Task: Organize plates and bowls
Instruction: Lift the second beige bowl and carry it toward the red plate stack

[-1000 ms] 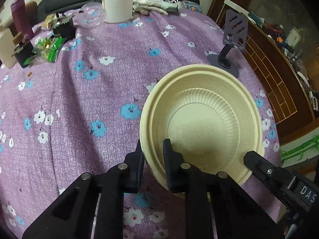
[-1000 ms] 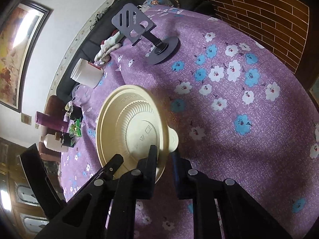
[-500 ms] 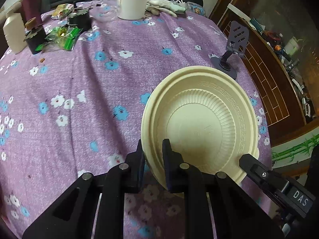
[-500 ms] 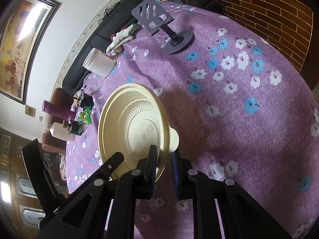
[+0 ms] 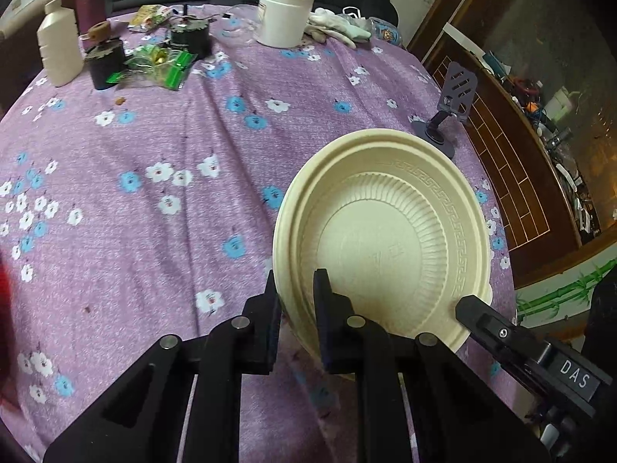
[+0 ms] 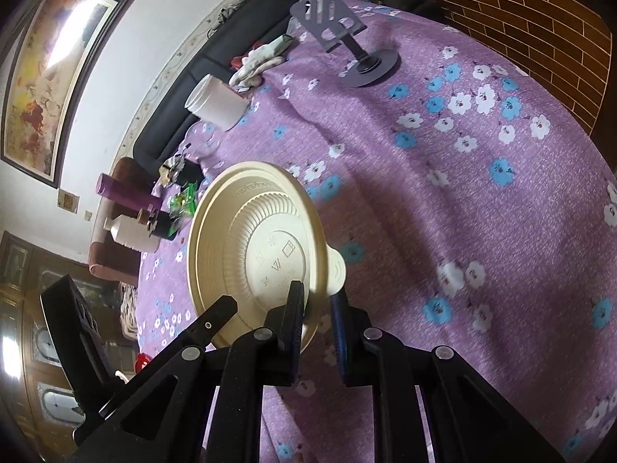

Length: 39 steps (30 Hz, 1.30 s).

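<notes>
Left wrist view: the left gripper (image 5: 296, 289) is clenched on the near rim of the bowl (image 5: 385, 239), lifted clear of the cloth (image 5: 154, 193), in front of the stand (image 5: 447, 115). The bowl is empty and looks light, thin and flexible; the rim is the best hold.

Right wrist view: the right gripper (image 6: 317, 305) clamps the opposite rim of the bowl (image 6: 246, 239), underside showing. The jar (image 6: 216, 102) lies well behind it; its contents are hidden.

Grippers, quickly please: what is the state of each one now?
Left gripper: closed on the rim of the cream bowl.
Right gripper: closed on the opposite rim of the same bowl.
</notes>
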Motion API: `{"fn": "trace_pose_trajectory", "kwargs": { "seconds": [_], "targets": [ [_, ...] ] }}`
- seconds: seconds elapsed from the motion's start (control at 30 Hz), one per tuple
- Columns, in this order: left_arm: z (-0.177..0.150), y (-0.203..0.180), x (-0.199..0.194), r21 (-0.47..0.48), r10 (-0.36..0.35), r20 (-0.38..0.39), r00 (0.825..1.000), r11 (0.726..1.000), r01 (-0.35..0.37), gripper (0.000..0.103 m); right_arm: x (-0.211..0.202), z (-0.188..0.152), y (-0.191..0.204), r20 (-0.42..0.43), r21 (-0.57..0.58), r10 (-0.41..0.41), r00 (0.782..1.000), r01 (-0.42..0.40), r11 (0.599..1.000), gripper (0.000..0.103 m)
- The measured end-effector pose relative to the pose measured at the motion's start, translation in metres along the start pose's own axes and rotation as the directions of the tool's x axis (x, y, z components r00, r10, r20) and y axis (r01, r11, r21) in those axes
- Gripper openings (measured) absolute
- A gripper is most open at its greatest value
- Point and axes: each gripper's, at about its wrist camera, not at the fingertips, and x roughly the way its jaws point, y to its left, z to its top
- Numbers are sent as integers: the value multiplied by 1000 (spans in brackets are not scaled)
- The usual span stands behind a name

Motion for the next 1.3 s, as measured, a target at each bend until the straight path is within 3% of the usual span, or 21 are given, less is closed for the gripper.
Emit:
{"fn": "trace_pose_trajectory", "kwargs": {
  "seconds": [1.3],
  "targets": [
    [-41, 85, -80, -72, 67, 172, 983, 996, -55, 14, -3, -70, 90, -19, -174, 95, 995, -97, 980, 13]
  ]
}}
